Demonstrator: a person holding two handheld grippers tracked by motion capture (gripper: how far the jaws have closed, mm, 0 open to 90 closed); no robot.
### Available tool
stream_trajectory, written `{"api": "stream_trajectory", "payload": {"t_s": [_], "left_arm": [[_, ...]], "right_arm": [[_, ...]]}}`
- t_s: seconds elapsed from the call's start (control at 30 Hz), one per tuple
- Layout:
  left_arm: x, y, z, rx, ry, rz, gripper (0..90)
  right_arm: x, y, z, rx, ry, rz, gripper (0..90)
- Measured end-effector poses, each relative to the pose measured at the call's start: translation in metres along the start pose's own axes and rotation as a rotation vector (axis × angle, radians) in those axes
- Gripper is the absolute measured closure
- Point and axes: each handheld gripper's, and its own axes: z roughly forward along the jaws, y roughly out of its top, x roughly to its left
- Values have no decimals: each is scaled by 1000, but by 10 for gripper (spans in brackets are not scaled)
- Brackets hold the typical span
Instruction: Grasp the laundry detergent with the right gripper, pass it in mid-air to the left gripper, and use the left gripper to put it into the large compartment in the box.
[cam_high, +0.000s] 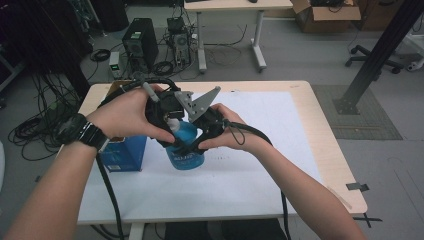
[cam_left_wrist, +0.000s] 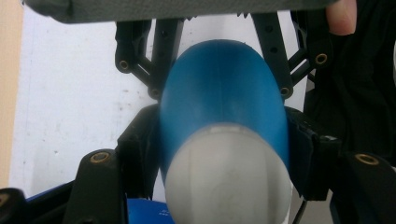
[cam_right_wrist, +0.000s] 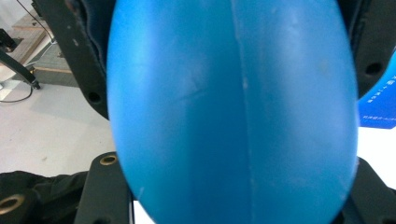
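Blue box crowds the left (table's right half free)

White print runs across the label of the blue bottle near the middle of the desk in the high view, but the letters are too small and blurred to read. The blue box at the bottle's nine o'clock carries a pale label, also unreadable. In the right gripper view, a blue surface at three o'clock bears a line of tiny white characters that cannot be made out.
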Motion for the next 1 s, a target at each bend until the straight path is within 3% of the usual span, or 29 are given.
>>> {"api": "stream_trajectory", "payload": {"t_s": [0.5, 0.67, 0.77, 0.87, 0.93, 1.0], "left_arm": [[3, 4, 0, 12, -20, -23, 378], [6, 6, -3, 0, -50, -71, 379], [11, 7, -10, 1, -64, -104, 380], [15, 6, -19, 2, -53, -137, 380], [19, 5, -27, 7, -44, -169, 380], [24, 3, -38, 18, -39, -249, 381]], "right_arm": [[-2, -1, -2, 4, 24, 12, 426], [-4, -2, -3, -22, 56, 27, 414], [-4, -3, -4, -25, 90, 43, 286], [-3, -7, -7, -35, 84, 72, 182], [-5, -12, -13, -30, 55, 102, 123], [-7, -17, -21, -13, 31, 123, 102]]}}
